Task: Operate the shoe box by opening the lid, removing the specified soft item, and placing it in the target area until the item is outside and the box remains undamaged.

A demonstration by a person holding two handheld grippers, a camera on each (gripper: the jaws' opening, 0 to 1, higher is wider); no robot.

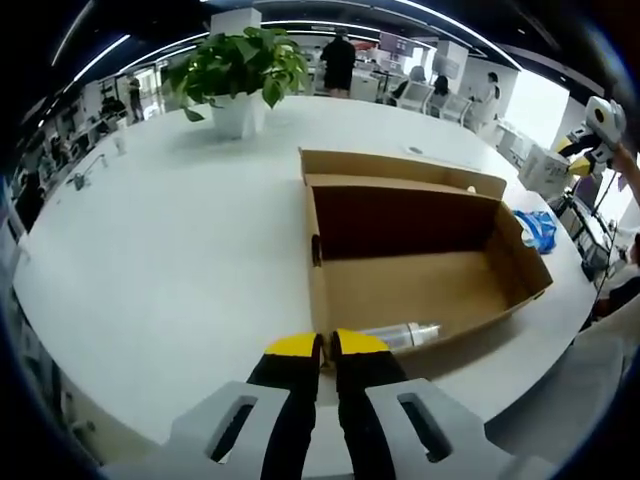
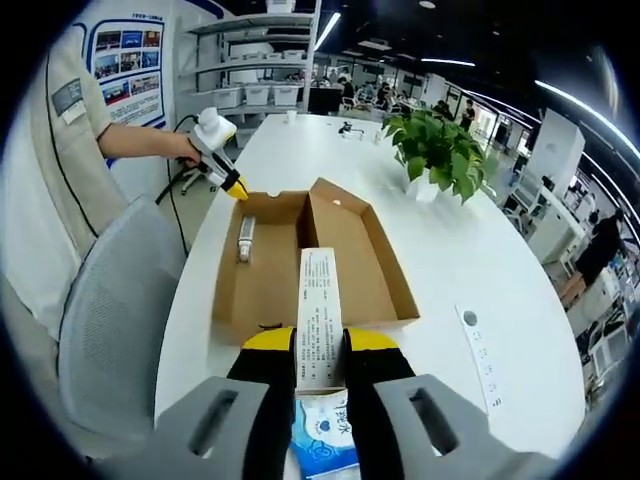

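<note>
Open cardboard shoe box (image 1: 420, 270); right tongs (image 2: 320, 345) clamp a flat packet (image 2: 320, 320); left tongs (image 1: 326, 345) clenched.

1 shoe box (image 1: 420, 280) (lid open) | 1 bottle (image 1: 402, 334) | 1 potted plant (image 1: 238, 75) | 1 white packet (image 2: 320, 325) | 1 chair (image 2: 115, 310)

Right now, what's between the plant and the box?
Just bare white table between the plant and the box, seen in the left gripper view.

potted plant (image 1: 238, 72) on white table (image 1: 180, 250)
</note>
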